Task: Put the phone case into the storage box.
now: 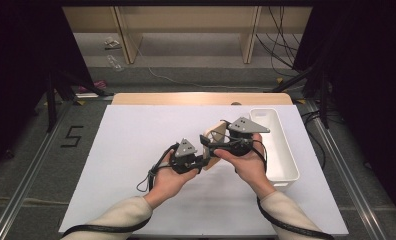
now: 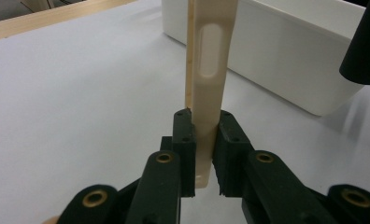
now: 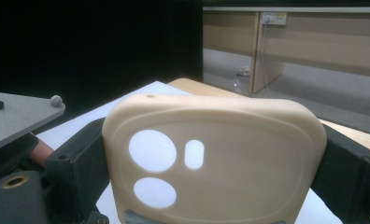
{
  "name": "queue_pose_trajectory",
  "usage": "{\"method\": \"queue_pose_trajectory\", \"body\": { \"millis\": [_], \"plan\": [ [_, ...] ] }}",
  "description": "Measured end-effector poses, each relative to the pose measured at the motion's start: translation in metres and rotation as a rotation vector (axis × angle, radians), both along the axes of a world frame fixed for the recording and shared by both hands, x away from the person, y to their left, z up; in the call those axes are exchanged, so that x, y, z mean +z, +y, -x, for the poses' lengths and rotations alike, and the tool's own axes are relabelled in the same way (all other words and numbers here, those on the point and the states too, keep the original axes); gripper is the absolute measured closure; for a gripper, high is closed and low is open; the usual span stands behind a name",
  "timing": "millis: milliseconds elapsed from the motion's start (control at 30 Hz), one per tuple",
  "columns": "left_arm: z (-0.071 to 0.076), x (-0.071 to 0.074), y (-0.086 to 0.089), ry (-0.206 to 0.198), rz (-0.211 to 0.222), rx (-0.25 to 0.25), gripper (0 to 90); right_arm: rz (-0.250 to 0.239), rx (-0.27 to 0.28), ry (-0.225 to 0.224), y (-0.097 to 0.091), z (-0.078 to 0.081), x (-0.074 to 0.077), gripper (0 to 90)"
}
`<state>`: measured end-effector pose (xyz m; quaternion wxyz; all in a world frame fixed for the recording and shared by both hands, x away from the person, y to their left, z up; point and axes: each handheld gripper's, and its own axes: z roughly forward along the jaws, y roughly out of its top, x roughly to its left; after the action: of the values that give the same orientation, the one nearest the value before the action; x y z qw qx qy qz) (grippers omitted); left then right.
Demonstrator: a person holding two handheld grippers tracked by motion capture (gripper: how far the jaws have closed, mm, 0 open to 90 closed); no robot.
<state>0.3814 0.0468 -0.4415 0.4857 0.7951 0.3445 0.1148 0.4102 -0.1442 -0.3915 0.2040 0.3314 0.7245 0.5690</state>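
A cream plastic plate [image 1: 218, 133] with rounded corners and several cut-out holes is held upright over the white mat, between both hands. My left gripper [image 1: 205, 161] is shut on the plate's thin lower edge. In the left gripper view its jaws [image 2: 204, 135] pinch the plate [image 2: 211, 70], seen edge-on. My right gripper [image 1: 211, 144] spans the plate across its width. In the right gripper view the plate [image 3: 248, 140] faces the camera, with a black fingertip [image 3: 78, 156] against each side edge and the gripper [image 3: 213, 161] closed on it.
A white rectangular bin [image 1: 291, 165] lies on the mat's right side, just beyond the right hand; it stands close behind the plate in the left gripper view [image 2: 290, 60]. The white mat [image 1: 136, 150] covers a wooden table [image 1: 201, 98]. Desks and cables stand on the floor beyond.
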Motion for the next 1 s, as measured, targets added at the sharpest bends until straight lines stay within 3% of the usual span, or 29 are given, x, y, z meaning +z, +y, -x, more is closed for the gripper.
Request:
{"method": "queue_pose_trajectory", "body": {
  "millis": [1000],
  "plan": [
    [-0.0004,0.0053,0.0048,-0.041,0.011,-0.015,78.1,-0.02,-0.008,-0.039,0.0006,0.0027,0.0057,11.9]
  ]
}}
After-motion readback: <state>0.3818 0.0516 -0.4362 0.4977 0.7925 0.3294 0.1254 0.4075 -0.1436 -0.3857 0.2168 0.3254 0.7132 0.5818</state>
